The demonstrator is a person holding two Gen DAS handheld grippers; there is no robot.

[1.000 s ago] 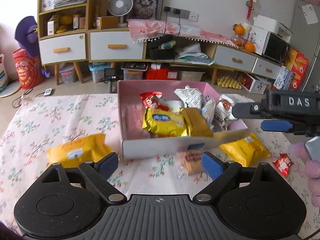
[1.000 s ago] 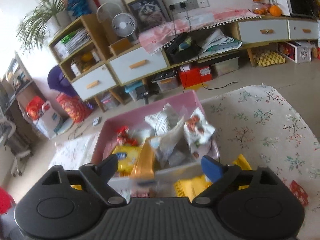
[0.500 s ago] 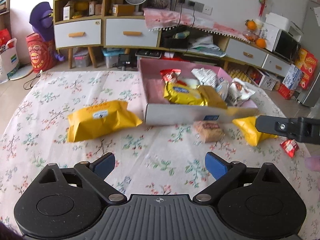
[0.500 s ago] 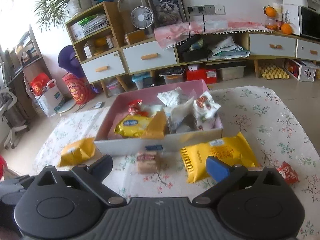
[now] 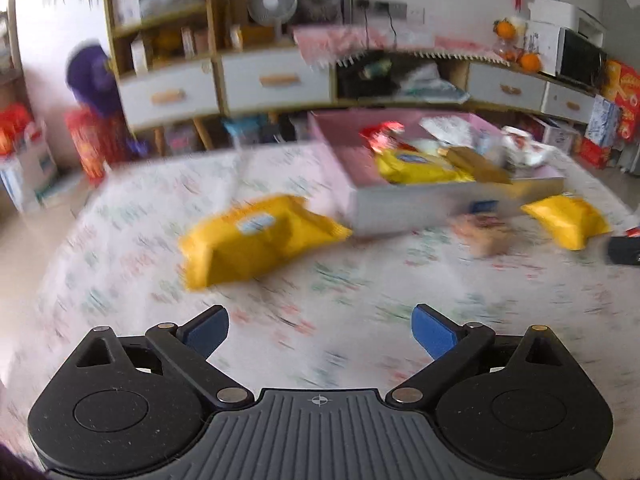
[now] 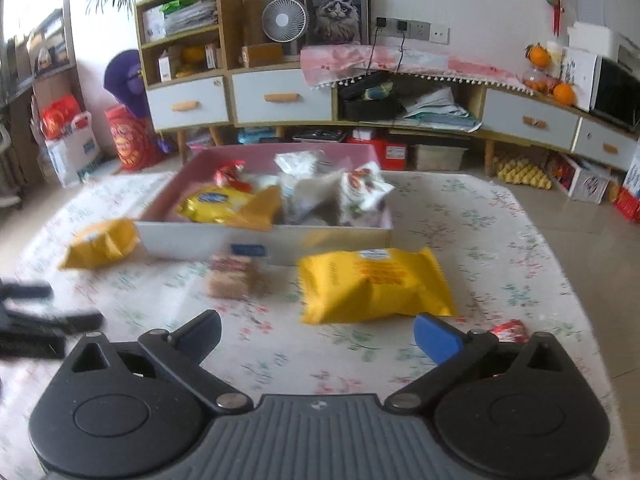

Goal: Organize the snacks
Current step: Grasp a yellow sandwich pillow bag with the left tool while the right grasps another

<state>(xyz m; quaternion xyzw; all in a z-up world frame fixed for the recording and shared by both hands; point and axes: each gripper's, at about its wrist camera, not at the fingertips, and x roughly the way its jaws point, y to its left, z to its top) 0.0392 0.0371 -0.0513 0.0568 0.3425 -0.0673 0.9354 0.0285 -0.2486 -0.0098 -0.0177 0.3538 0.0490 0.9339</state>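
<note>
Both claws are spread and empty: the left claw (image 5: 320,330) faces a yellow snack bag (image 5: 256,246) lying ahead and a little to its left, long axis across the view, while the right claw (image 6: 318,336) has just been opening toward another yellow bag (image 6: 374,284) just ahead. Both bags lie on the flowered surface (image 6: 500,248), outside the pink box (image 6: 264,240).

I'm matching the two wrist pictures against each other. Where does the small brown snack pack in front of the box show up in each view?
Left wrist: brown snack pack right of centre, below the box's front wall.
Right wrist: brown snack pack left of centre, just before the front wall.
Shared landmark: the pink box.
</note>
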